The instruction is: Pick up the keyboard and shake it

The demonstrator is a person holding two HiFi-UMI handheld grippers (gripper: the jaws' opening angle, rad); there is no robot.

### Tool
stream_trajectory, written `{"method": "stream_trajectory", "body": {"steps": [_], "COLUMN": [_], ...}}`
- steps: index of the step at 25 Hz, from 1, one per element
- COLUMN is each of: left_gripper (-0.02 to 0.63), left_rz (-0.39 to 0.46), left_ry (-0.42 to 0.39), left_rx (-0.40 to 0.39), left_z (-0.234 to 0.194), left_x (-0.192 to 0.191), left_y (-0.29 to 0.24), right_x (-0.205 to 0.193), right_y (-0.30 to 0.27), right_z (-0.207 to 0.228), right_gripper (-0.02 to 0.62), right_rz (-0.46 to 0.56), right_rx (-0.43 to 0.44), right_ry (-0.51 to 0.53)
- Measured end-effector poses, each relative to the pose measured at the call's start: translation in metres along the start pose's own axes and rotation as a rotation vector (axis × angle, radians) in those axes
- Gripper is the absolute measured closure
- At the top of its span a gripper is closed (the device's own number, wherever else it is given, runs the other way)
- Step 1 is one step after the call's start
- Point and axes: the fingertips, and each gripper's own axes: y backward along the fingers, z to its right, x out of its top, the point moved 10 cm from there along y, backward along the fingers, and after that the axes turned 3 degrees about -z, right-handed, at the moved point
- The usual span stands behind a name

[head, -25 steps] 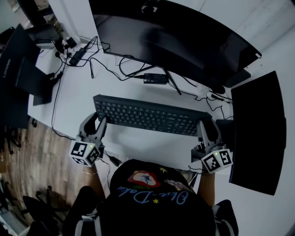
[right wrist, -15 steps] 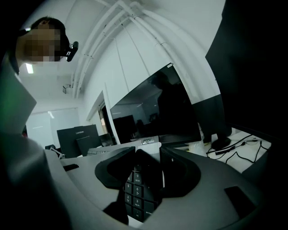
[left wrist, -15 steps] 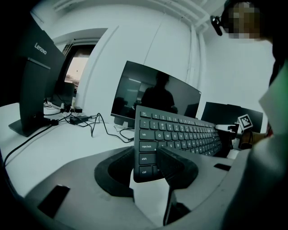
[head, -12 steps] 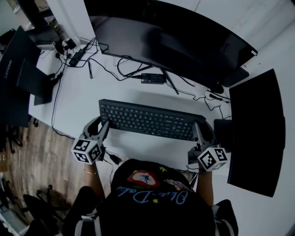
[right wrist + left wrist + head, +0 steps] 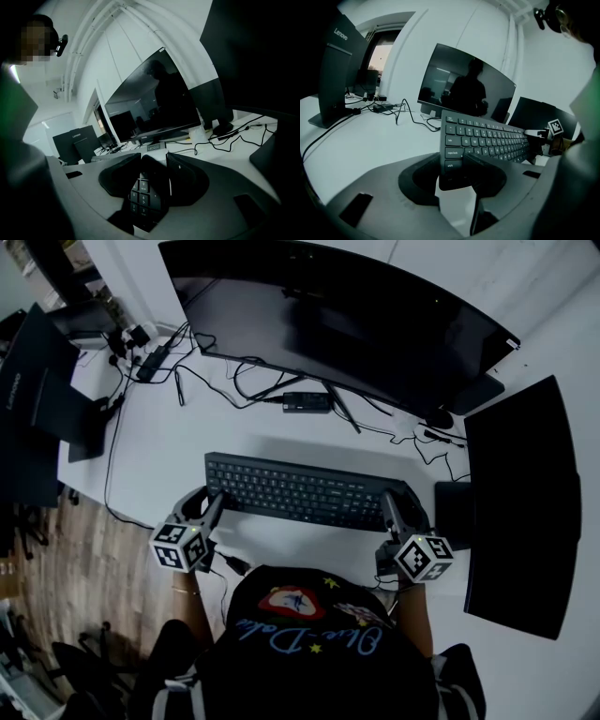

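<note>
The keyboard [image 5: 305, 491] is clamped at both short ends, left gripper [image 5: 208, 505] and right gripper [image 5: 401, 509] each closed on it, balancing it for shaking. It appears to hang just above the desk [image 5: 159, 442].

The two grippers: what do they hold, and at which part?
Both hold the keyboard: left gripper at its left end, right gripper at its right end.

I read the right gripper [image 5: 153, 163] with both jaws pressed against the keyboard [image 5: 142, 193]. Its number-pad end stands tilted between them. Beyond the jaws, a wide dark monitor [image 5: 154, 101] stands on the white desk [image 5: 220, 157]. Black cables [image 5: 236, 137] trail across the desk at right, beside a second stand [image 5: 224, 125].
</note>
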Motion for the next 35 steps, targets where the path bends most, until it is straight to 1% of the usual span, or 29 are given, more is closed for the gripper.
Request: {"method": "stream_trajectory", "body": {"steps": [5,13,24,29,35], "left_gripper": [0.468,0.468,0.468,0.468,0.468], "left_rz": [-0.041,-0.116,-0.187,-0.213,-0.240], "left_ry": [-0.008,0.022,0.023,0.054,0.061], "left_rx": [0.005,0.013,0.014,0.008,0.022], "left_z": [-0.003,-0.010,-0.015,-0.015,-0.017], "left_x": [-0.004,-0.017,-0.026,-0.032,-0.036], "left_y": [-0.007,-0.016,-0.030,-0.034,-0.036], "right_x": [-0.011,-0.027,-0.049,-0.058,-0.065], "right_y": [-0.005,-0.015,-0.022,-0.023,-0.028], "right_z": [0.008,0.017,0.030,0.034,0.039], "right_gripper": [0.433,0.433,0.433,0.433,0.433], "right_rz": [-0.036,-0.099,-0.161,-0.188,-0.217], "right_rx": [-0.013,-0.030,-0.062,-0.072,-0.079], "right_ry": [-0.032,-0.074,-0.142,-0.170,-0.186]}}
